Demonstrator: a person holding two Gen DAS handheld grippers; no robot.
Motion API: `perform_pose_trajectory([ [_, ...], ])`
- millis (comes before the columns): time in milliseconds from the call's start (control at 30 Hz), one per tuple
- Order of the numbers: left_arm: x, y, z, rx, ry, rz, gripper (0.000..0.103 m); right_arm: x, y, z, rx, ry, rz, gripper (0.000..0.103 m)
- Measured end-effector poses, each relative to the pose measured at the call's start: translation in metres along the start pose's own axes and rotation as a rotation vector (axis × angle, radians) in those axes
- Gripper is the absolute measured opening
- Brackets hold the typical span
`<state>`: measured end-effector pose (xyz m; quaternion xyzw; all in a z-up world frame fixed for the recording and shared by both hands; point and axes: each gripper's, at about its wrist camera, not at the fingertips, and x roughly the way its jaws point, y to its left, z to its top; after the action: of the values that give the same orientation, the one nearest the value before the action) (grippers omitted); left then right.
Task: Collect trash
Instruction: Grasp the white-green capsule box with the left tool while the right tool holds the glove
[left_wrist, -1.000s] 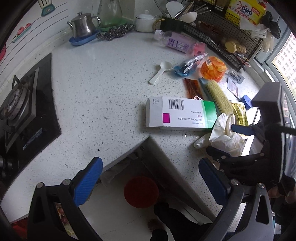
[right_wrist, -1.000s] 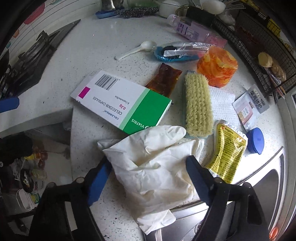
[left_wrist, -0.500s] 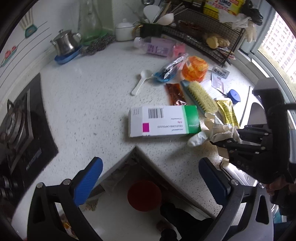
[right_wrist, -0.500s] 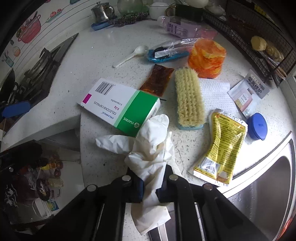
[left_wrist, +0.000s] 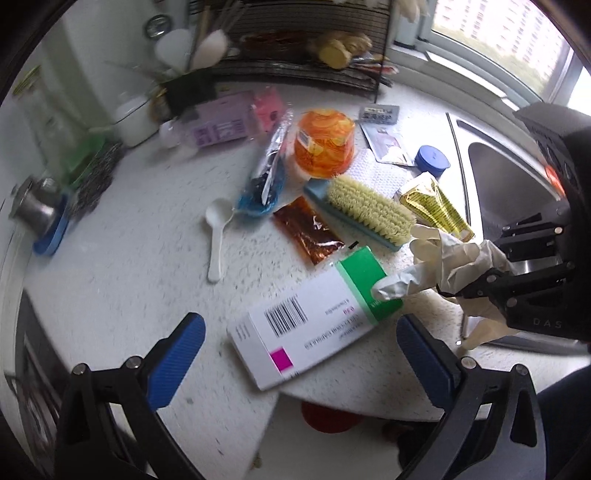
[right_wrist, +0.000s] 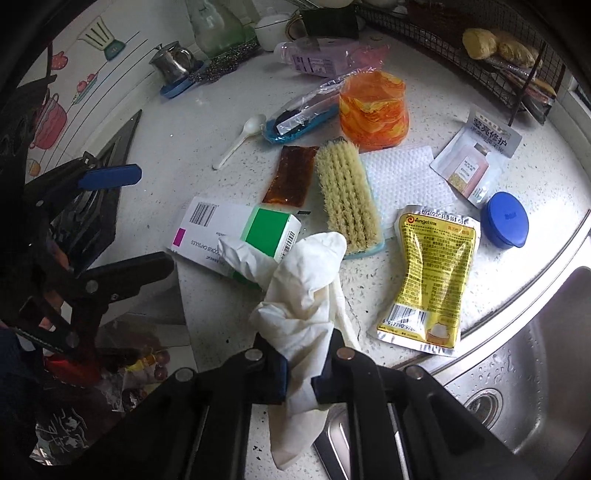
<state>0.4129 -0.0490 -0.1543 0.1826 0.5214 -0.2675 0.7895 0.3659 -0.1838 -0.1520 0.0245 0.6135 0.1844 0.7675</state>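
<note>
My right gripper (right_wrist: 299, 376) is shut on a crumpled white latex glove (right_wrist: 299, 295) and holds it lifted off the counter's front edge; the glove also shows in the left wrist view (left_wrist: 443, 258). My left gripper (left_wrist: 295, 350) is open and empty, with a white, green and pink medicine box (left_wrist: 314, 325) on the counter between its fingers; the box also shows in the right wrist view (right_wrist: 236, 232). Other litter lies beyond: a yellow pouch (right_wrist: 428, 273), a brown sauce sachet (right_wrist: 291, 177), a small printed sachet (right_wrist: 476, 162) and a clear wrapper on a blue tray (right_wrist: 303, 114).
A scrub brush (right_wrist: 347, 195), an orange tub (right_wrist: 373, 107), a blue lid (right_wrist: 504, 219), a white spoon (right_wrist: 240, 140) and a purple bottle (right_wrist: 321, 59) lie on the white counter. The steel sink (right_wrist: 517, 369) is at the right. A red bin (left_wrist: 325, 417) stands on the floor below the counter corner.
My right gripper closed on the glove and lifted it. My left gripper moved right and forward, over the medicine box.
</note>
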Motion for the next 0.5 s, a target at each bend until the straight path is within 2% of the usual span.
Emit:
perform_pose_trajectory([
  [100, 0.017, 0.007, 0.008, 0.049, 0.023, -0.052, 0.103, 0.010, 0.000, 0.002, 0.032, 0.008, -0.009, 0.008],
  [200, 0.032, 0.009, 0.013, 0.097, 0.049, -0.058, 0.103, 0.017, 0.004, 0.007, 0.023, 0.006, -0.024, 0.008],
  [300, 0.042, 0.002, 0.012, 0.146, 0.067, -0.103, 0.103, 0.028, 0.009, 0.009, 0.041, 0.021, -0.033, 0.008],
  [500, 0.060, -0.011, 0.005, 0.245, 0.078, -0.140, 0.103, 0.038, 0.020, 0.009, 0.049, 0.023, -0.043, 0.008],
])
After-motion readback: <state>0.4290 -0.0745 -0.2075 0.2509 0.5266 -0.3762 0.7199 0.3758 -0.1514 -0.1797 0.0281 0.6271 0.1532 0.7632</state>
